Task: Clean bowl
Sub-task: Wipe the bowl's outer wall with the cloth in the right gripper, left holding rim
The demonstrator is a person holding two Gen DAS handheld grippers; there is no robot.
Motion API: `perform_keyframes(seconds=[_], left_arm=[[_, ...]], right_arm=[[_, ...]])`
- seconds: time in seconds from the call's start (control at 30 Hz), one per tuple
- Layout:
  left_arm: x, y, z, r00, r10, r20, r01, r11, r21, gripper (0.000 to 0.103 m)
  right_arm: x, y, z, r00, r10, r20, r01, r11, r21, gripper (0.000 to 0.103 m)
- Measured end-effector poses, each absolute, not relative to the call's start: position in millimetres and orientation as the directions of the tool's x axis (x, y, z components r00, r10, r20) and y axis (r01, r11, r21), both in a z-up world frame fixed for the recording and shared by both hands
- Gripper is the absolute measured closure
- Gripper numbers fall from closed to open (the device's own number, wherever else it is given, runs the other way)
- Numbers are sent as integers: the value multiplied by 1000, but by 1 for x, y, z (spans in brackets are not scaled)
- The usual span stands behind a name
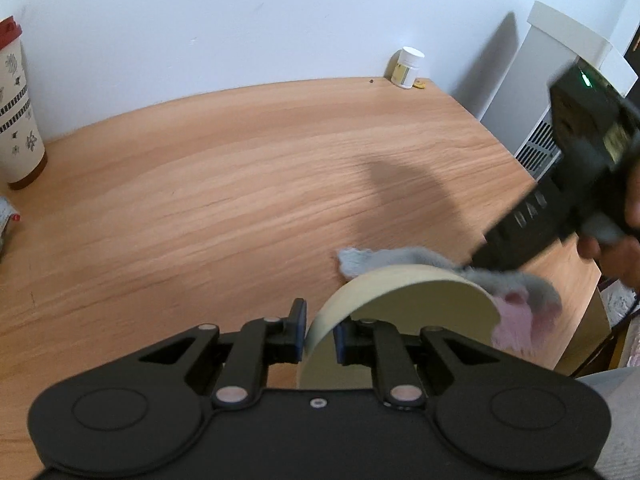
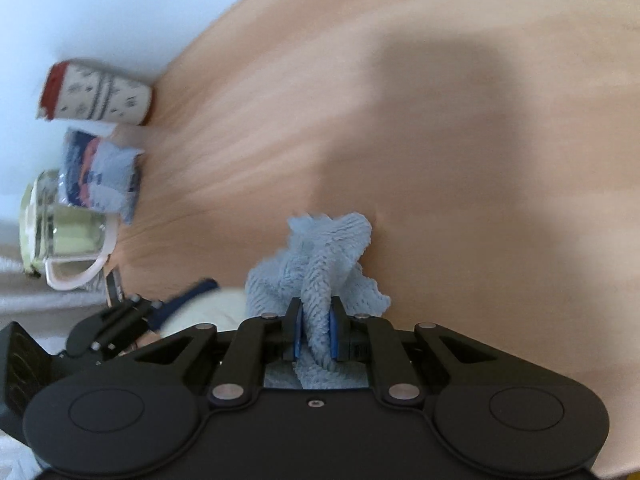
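Observation:
My left gripper (image 1: 319, 334) is shut on the rim of a cream bowl (image 1: 416, 308), holding it tilted on edge above the wooden table (image 1: 220, 184). My right gripper (image 2: 315, 332) is shut on a grey-blue fluffy cloth (image 2: 320, 252). In the left wrist view the right gripper (image 1: 472, 266) comes in from the right and presses the cloth (image 1: 520, 284), which has a pink patch, against the far side of the bowl. In the right wrist view the bowl (image 2: 208, 312) and the left gripper (image 2: 160, 312) show blurred at lower left.
A patterned cup with a red lid (image 1: 16, 104) stands at the table's far left. A small white jar (image 1: 408, 67) stands at the back by the wall. A white appliance (image 1: 560, 92) is beyond the right edge. A packet (image 2: 100, 172) and glass jug (image 2: 64, 232) are nearby.

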State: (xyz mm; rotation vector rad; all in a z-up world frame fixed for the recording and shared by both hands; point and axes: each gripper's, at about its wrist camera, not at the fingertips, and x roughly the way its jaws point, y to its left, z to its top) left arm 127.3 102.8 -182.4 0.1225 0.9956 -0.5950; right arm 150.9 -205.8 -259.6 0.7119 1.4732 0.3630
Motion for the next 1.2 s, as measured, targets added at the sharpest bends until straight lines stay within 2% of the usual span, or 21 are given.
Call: perform_keyframes(seconds=[0.23, 0.5, 0.8, 1.2], left_arm=[[138, 110, -191, 384, -404, -830, 512, 842, -172, 91], [133, 113, -190, 378, -420, -825, 520, 834, -186, 91], [134, 123, -193, 357, -433, -828, 489, 842, -229, 91], [139, 131, -200, 329, -440, -835, 449, 851, -272, 91]], right_arm=[[130, -211, -268, 151, 664, -732, 306, 673, 673, 89], [154, -199, -233, 194, 666, -721, 216, 688, 693, 89], [183, -141, -197, 151, 658, -737, -7, 747, 665, 88], [151, -188, -235, 178, 644, -744, 219, 711, 668, 88]])
